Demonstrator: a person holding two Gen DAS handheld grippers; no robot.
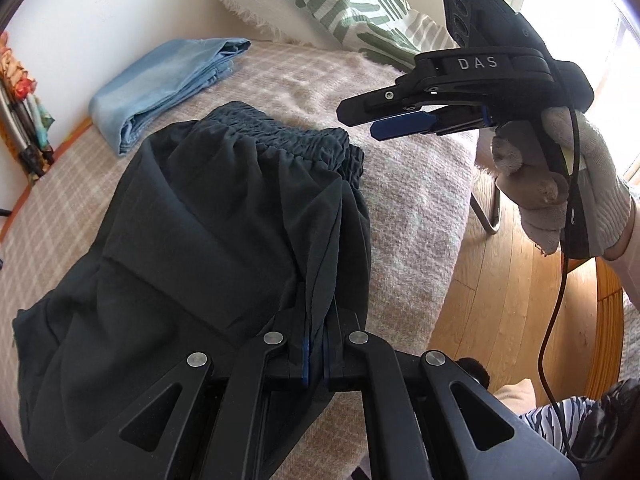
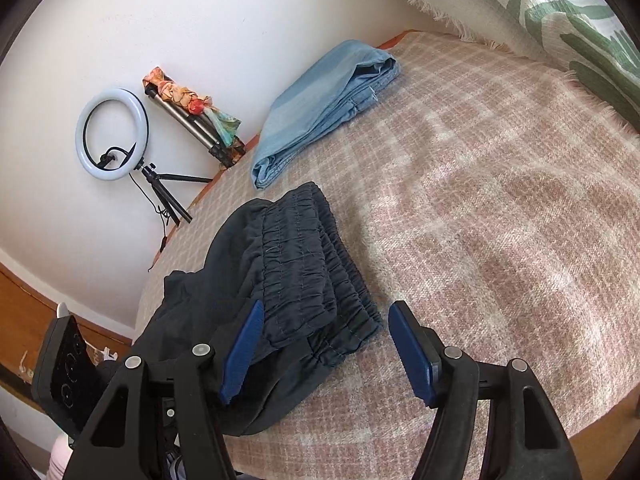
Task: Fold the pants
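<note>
Pants (image 1: 192,240), dark and bunched, sprawl across the plaid blanket (image 1: 408,208), far end cut off by the frame. Left gripper (image 1: 316,354) is clamped tight on a fabric edge. Right gripper (image 2: 320,350) hangs wide open over the waistband (image 2: 304,256), empty.

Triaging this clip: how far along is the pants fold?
Done: black pants lie doubled on the plaid blanket, waistband layers stacked; blue jeans already folded behind. In hand: left gripper pinches the black fabric; right gripper is open at the waistband. Left: final folds, flattening.
</note>
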